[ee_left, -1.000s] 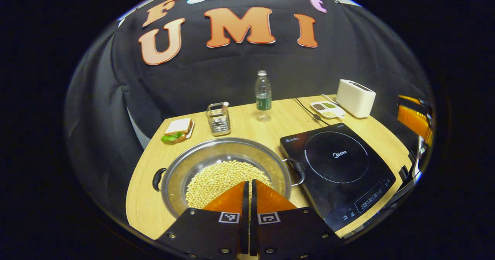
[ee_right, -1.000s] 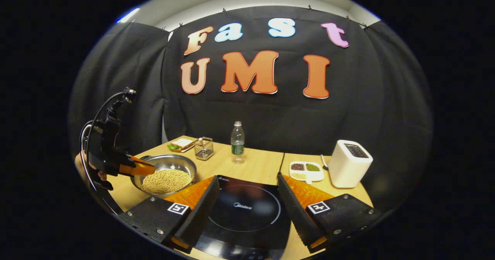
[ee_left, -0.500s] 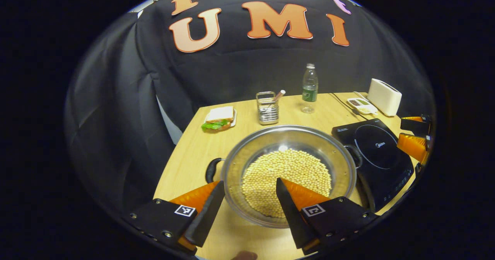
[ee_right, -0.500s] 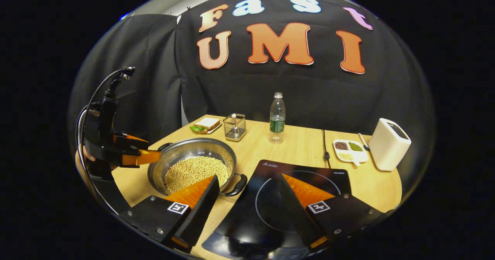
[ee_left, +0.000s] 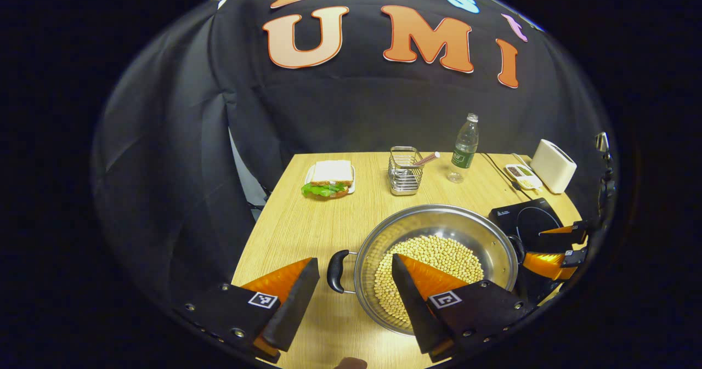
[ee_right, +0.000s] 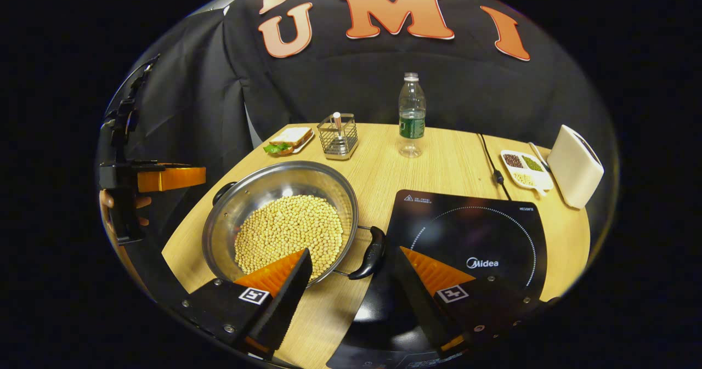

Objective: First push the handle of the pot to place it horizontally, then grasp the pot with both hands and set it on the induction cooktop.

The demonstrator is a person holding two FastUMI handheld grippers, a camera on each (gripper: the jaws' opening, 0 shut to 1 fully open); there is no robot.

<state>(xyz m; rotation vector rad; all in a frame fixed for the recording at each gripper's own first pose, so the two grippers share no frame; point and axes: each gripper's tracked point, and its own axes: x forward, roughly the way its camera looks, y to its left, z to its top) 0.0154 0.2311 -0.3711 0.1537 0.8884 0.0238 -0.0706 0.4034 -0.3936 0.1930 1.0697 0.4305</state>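
1. Stainless-steel round pot (ee_left: 439,232) full of pale yellow soybeans (ee_right: 290,232), resting on the light wooden table (ee_left: 296,221) just beside the black glass induction cooktop (ee_right: 471,237) — not yet on it.
2. Black loop handles lying level at opposite sides: left handle (ee_left: 335,271), right handle (ee_right: 372,251), so apparently ready for a two-sided grasp.
3. Left gripper (ee_left: 355,295) spread wide, fingers straddling the left handle without touching it — lined up to close on it.
4. Right gripper (ee_right: 354,287) likewise wide apart, right handle between its fingers; contact hard to judge, probably none.
5. Right handle overhanging the cooktop's near edge, so only a short lift and carry needed.
6. Off to the back, clear of the path: sandwich on a small plate (ee_left: 329,176), wire mesh holder (ee_right: 338,135), clear plastic bottle (ee_right: 411,115), white toaster (ee_right: 576,166), divided white dish (ee_right: 524,167).
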